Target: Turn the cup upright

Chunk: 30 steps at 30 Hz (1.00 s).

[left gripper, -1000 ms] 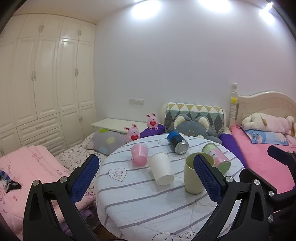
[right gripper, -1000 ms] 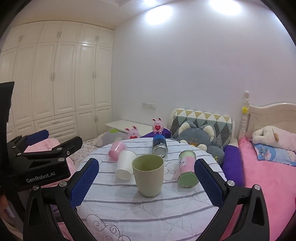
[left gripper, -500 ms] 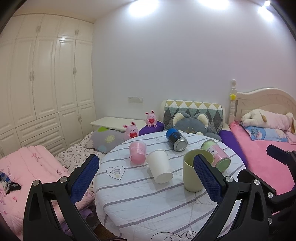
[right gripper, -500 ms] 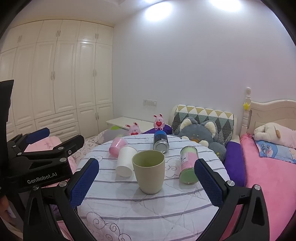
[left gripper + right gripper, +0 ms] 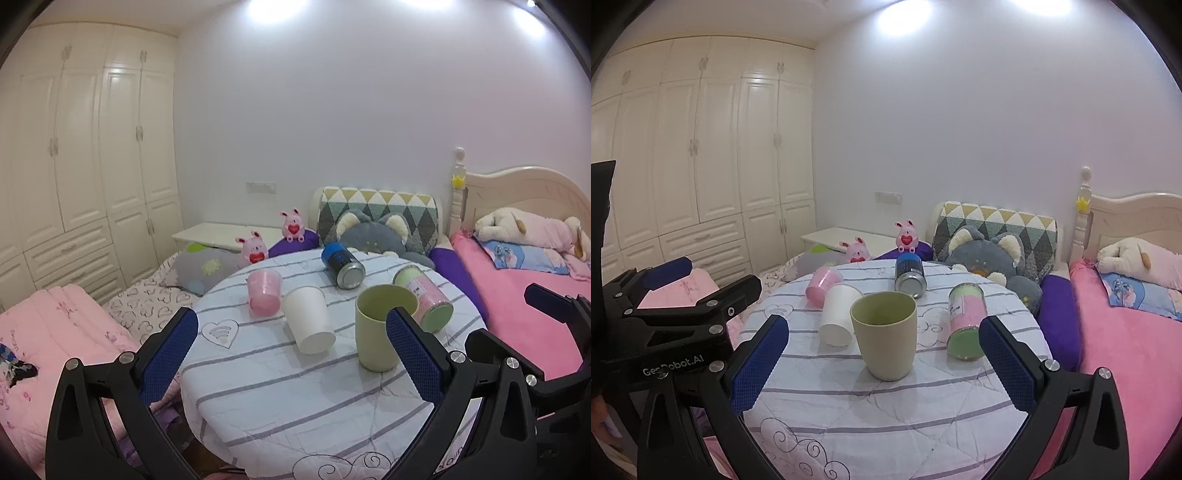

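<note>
Standing upright, the green cup (image 5: 884, 334) looks empty; both the left gripper (image 5: 291, 347) and right gripper (image 5: 882, 363) gape wide, holding nothing.

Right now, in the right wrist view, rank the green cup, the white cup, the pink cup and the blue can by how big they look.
1. green cup, clearly the largest, though also nearest the camera.
2. white cup.
3. blue can and pink cup: they look alike, and both lie farther back, so I won't rank them.
</note>
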{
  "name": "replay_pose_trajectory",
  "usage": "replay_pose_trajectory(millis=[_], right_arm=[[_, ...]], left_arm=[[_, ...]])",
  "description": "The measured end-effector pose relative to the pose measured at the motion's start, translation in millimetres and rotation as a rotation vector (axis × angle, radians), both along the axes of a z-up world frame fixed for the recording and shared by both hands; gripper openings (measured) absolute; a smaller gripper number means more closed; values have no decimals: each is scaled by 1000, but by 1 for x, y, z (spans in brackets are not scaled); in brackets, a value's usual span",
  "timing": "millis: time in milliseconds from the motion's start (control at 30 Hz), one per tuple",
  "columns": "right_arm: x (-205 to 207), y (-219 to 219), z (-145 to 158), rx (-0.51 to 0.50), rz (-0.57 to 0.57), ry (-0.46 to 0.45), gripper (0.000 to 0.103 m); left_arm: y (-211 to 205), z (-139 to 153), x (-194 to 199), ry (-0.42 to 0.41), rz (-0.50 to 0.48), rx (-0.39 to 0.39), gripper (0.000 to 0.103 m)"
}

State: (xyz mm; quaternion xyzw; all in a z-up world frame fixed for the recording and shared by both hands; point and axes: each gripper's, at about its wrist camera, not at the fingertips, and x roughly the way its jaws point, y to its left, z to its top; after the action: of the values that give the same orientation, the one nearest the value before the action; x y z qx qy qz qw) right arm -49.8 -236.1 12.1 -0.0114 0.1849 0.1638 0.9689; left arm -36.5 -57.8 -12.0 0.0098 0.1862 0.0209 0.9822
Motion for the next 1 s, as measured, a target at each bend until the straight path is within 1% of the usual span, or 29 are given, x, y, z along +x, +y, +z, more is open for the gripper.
replay_pose_trajectory(millis=[200,467,633,1000], right_arm=[[9,-2,-1,-27,-2,39,103],[25,-7,-4,-45,16,94,103],[30,-7,-2,-48,19,97,103],[35,-7,1,-59,-13,82,103]], left_arm=[[-5,-5,11,60,-7,-9,103],[-11,-6,16,59,5,4,103],[-10,-6,18,59,12,7,103],[-6,-5,20,63,14,13,103]])
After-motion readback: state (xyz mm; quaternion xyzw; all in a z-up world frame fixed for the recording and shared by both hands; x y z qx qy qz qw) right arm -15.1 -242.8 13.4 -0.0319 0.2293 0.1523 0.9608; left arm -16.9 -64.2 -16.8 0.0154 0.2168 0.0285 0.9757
